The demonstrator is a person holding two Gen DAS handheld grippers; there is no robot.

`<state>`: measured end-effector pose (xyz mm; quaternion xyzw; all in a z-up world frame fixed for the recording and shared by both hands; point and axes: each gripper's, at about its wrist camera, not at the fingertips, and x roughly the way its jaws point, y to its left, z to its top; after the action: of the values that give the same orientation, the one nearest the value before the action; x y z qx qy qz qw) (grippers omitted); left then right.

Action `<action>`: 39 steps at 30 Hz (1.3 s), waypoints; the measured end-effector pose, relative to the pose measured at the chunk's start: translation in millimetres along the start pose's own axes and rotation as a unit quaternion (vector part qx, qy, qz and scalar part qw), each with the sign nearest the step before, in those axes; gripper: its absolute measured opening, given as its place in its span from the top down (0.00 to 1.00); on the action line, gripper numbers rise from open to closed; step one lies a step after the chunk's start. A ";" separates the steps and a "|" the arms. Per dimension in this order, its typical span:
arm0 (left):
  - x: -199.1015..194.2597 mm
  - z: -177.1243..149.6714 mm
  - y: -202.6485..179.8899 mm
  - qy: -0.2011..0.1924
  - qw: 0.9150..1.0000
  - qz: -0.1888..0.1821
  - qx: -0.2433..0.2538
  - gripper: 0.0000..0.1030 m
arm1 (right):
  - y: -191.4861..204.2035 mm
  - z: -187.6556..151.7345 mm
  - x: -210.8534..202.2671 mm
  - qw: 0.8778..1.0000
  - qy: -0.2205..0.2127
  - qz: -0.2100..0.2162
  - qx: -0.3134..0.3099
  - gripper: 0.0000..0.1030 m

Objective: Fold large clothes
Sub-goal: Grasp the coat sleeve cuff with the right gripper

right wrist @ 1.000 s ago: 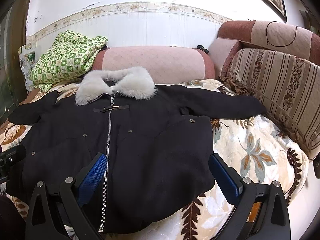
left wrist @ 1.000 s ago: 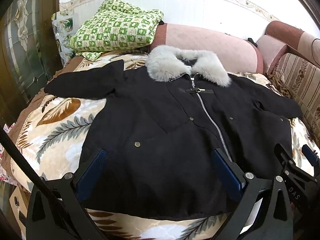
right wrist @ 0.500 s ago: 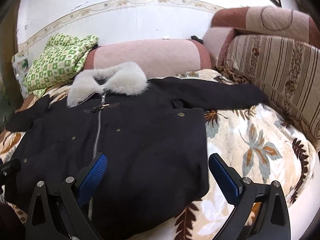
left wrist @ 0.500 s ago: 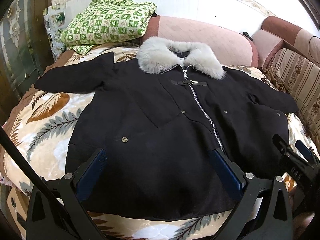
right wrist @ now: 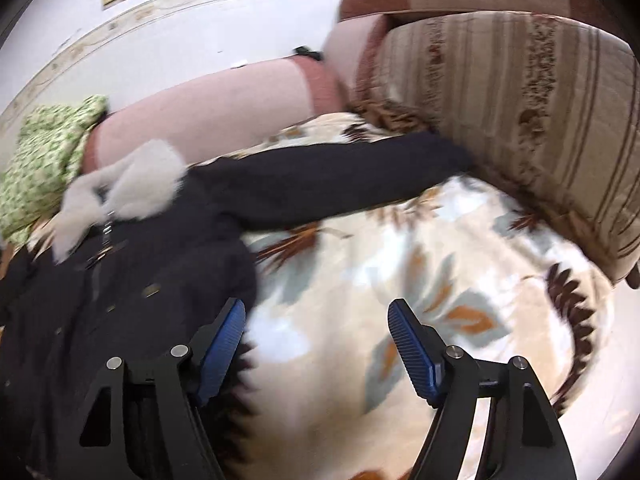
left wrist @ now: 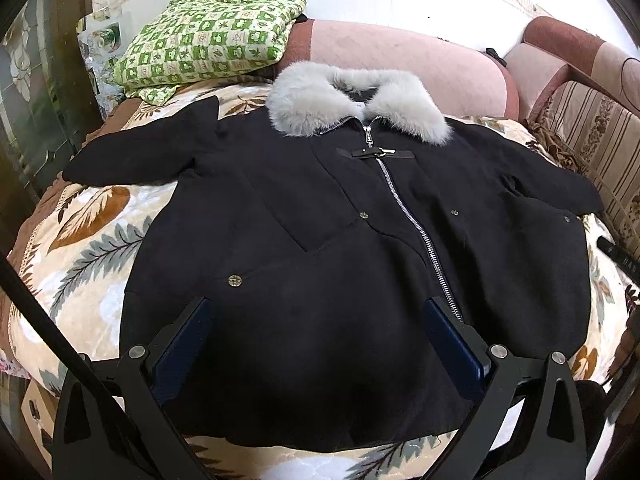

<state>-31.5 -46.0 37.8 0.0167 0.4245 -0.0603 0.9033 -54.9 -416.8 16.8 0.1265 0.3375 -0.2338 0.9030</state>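
Note:
A black coat (left wrist: 340, 248) with a grey fur collar (left wrist: 356, 104) lies flat and zipped on a leaf-patterned blanket (left wrist: 88, 240), both sleeves spread out. My left gripper (left wrist: 316, 320) hovers open over the coat's lower front, nothing between its blue pads. In the blurred right wrist view the coat (right wrist: 132, 280) fills the left side and its sleeve (right wrist: 340, 176) reaches toward the striped cushion. My right gripper (right wrist: 316, 320) is over bare blanket (right wrist: 380, 264) just right of the coat's side edge; its jaws are closing with nothing between them. Its tip (left wrist: 616, 256) shows at the right edge of the left wrist view.
A folded green checked quilt (left wrist: 212, 36) rests at the back left against a pink bolster (left wrist: 400, 60). A striped sofa cushion (right wrist: 520, 120) borders the right side. A glass-panelled door (left wrist: 24, 92) stands at the left. The bed's front edge lies just below both grippers.
My right gripper swept to the right, off the coat's front and over the blanket, rolled, and its jaws narrowed. The left gripper edged slightly forward over the coat.

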 end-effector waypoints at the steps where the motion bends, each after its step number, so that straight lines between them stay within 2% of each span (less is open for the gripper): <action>1: 1.6 0.3 -1.2 0.002 1.000 0.001 0.001 0.00 | -7.4 4.0 2.9 1.000 -0.003 -0.010 0.003 0.24; 6: 11.5 2.8 -6.4 0.012 1.000 0.003 0.008 0.00 | -37.7 26.4 24.5 0.999 -0.016 -0.032 0.022 0.24; 9: 16.8 3.8 -9.8 0.017 1.000 0.005 0.013 0.00 | -61.7 42.9 51.4 0.998 -0.014 -0.035 0.055 0.24; 11: 19.1 4.4 -10.9 0.019 1.000 0.004 0.016 0.00 | -86.7 54.5 76.7 0.995 0.000 -0.021 0.100 0.24; 15: 26.4 9.0 -11.6 0.027 1.000 0.004 0.015 0.00 | -141.5 78.2 135.3 0.978 0.036 0.015 0.207 0.24; 19: 34.2 14.3 -11.6 0.035 0.999 0.011 0.013 0.00 | -175.4 95.7 172.1 0.957 0.040 0.032 0.285 0.24; 22: 40.6 17.3 -12.7 0.038 0.999 0.021 0.018 0.00 | -187.3 106.2 192.3 0.945 0.039 0.045 0.320 0.24; 24: 45.1 17.8 -13.0 0.044 0.999 0.024 0.019 0.00 | -190.7 115.1 203.3 0.942 0.037 0.051 0.330 0.24; 26: 49.6 17.5 -13.4 0.050 0.998 0.028 0.021 0.00 | -190.6 123.3 211.3 0.942 0.041 0.054 0.328 0.32; 28: 52.1 16.7 -14.0 0.052 0.998 0.030 0.023 0.00 | -190.1 132.0 222.0 0.940 0.056 0.062 0.330 0.65; 30: 53.1 17.0 -14.1 0.052 0.998 0.032 0.026 0.00 | -194.7 136.4 226.8 0.932 0.064 0.074 0.349 0.84; 31: 52.7 17.9 -13.0 0.051 0.998 0.034 0.026 0.00 | -198.1 139.3 225.0 0.927 0.064 0.088 0.358 0.88; 33: 50.4 20.1 -8.9 0.044 0.998 0.037 0.025 0.00 | -202.4 147.6 211.2 0.931 0.049 0.089 0.351 0.91; 35: 46.5 23.6 -1.3 0.032 0.998 0.043 0.017 0.00 | -206.8 156.7 193.9 0.939 0.033 0.068 0.337 0.93; 39: 41.7 29.8 15.2 0.018 0.999 0.045 -0.005 0.00 | -209.7 168.2 175.4 0.943 0.022 0.022 0.330 0.98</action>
<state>19.5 -37.3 24.5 0.0325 0.4401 -0.0171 0.8972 47.4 -720.9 9.2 0.4301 0.2586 -0.3098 0.8076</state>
